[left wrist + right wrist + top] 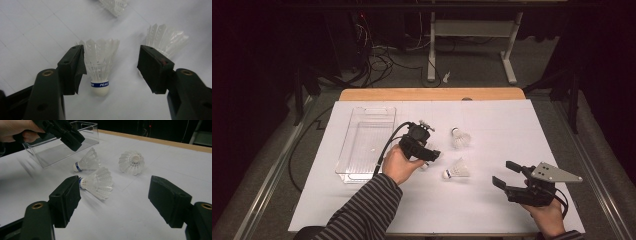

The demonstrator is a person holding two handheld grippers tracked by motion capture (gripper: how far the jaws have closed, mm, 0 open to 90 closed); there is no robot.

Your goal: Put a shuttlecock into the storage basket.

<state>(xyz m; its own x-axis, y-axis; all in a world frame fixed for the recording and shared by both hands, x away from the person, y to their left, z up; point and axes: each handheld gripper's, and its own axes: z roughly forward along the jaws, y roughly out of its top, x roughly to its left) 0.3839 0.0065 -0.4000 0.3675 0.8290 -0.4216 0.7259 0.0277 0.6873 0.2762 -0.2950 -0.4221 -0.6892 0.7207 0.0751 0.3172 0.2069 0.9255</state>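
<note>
Striped sleeve (pixel 362 210) leads to the left gripper (pixel 111 68), jaws wide and holding nothing, straddling a shuttlecock (pixel 100 67) beside the clear bin (pixel 364 142); reach is underway. Next, I judge: lower, close gently on the feathers.

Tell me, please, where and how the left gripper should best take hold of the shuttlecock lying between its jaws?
Probably at the base of the feather skirt, just above the blue band, closing from the two sides. The shuttlecock lies on its side, white cork tip toward the left gripper, whose jaws already stand open on either flank. The cork is small and round and may slip; the flared feathers farther out would crush.
</note>
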